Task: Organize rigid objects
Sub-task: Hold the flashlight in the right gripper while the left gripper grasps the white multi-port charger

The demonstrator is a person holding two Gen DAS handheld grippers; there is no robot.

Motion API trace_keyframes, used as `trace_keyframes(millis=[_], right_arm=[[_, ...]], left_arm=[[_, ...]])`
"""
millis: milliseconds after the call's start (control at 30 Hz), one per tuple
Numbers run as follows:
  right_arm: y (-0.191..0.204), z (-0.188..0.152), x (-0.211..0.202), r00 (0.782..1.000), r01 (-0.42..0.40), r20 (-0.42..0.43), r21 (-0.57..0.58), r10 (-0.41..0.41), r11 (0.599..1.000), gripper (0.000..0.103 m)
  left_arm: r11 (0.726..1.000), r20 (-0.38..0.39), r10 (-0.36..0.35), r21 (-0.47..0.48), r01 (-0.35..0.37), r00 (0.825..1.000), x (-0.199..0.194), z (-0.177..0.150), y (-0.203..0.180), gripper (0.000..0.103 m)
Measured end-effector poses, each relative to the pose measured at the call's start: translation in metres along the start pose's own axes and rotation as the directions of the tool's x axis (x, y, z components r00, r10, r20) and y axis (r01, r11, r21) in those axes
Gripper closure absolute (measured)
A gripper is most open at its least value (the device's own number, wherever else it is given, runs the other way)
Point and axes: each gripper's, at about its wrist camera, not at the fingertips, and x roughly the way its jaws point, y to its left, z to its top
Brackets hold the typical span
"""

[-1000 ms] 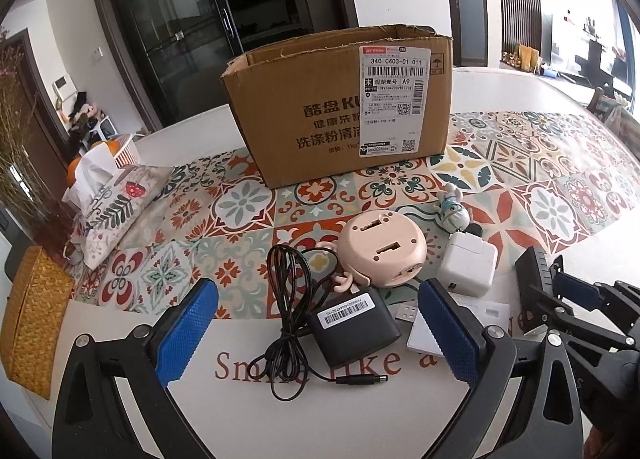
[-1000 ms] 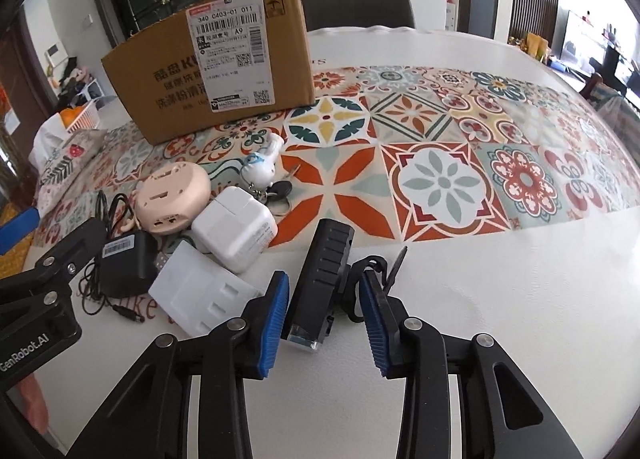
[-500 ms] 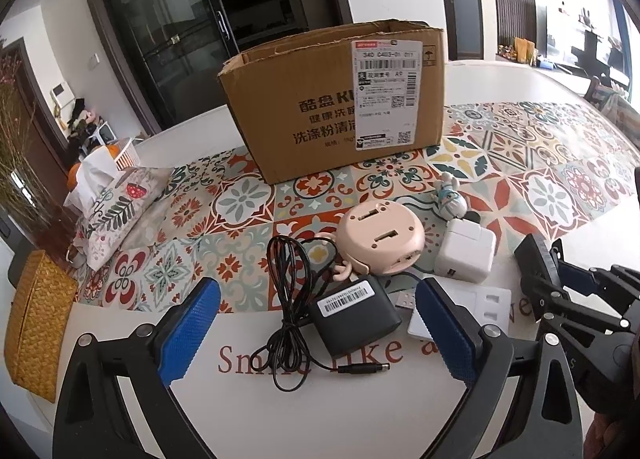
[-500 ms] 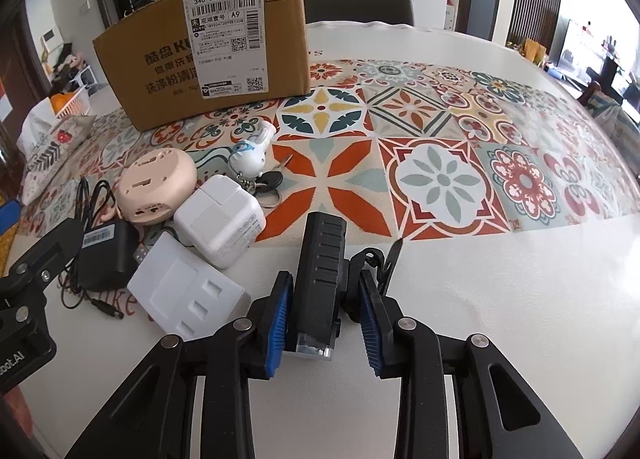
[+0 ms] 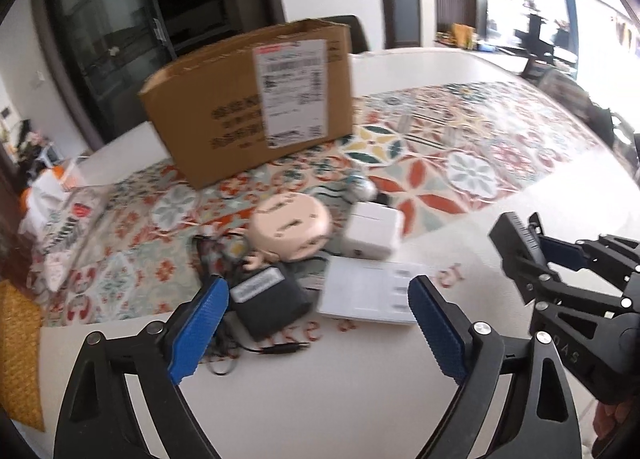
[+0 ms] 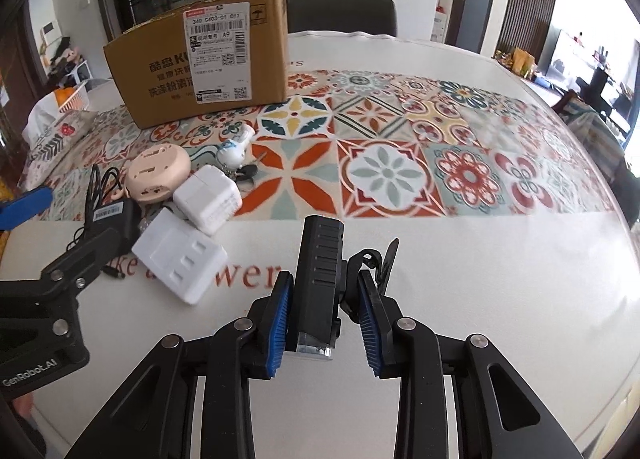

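- Nearest the camera, the right hand-held gripper (image 6: 323, 319) is clamped on the black ribbed device (image 6: 320, 271), blue pads pressed to its two long sides near the clear-lens end. It looks like hard plastic, stiff and probably light, with ridges that should help against slipping; the grip sits toward one end, so it may droop if swung fast.
- A black strap or clip (image 6: 380, 263) hangs off its right side, the one floppy part, and it could snag.
- The left hand-held gripper (image 5: 316, 323) hovers with its jaws wide apart and nothing between them, low over the white desk (image 6: 500, 279), just short of the clutter.
- Just beyond it lies the black power adapter (image 5: 272, 299) with its thin cable (image 5: 216, 355) trailing loose. The brick is rigid and likely the heaviest thing here; take the body across its short sides, not the cord.
- To its right sits the white flat socket block (image 5: 372, 295), smooth and likely slippery; clamp it across its width.
- Further on sit the white cube charger (image 6: 208, 197) and the pink round case (image 6: 158, 171), touching the heap. The cube offers flat parallel faces; the round case is curved and may squirm out.
- Then the small white figurine with keys (image 6: 236, 153), which I judge the fragile one.
- Farthest, the open cardboard box (image 6: 208, 63) stands on the patterned mat (image 6: 400, 163), the probable destination.
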Motion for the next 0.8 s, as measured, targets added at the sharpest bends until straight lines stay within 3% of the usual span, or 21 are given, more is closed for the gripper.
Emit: trace_keyframes(millis=[200, 267, 800], right_arm=[[-0.008, -0.01, -0.007, 1.0, 0.004, -0.023, 0.013, -0.004, 1.0, 0.071], [-0.008, -0.012, -0.006, 0.999, 0.002, -0.032, 0.015, -0.001, 1.0, 0.071], [-0.001, -0.011, 0.001, 0.999, -0.019, -0.045, -0.003, 0.019, 1.0, 0.071]], left_arm=[[0.993, -0.072, -0.115, 0.019, 0.117, 0.991, 0.017, -0.001, -0.013, 0.02], [0.99, -0.096, -0.135, 0.016, 0.137, 0.986, 0.025, -0.002, -0.015, 0.028], [0.987, -0.159, -0.158, -0.015, 0.157, 0.975, 0.053, -0.009, -0.012, 0.031]])
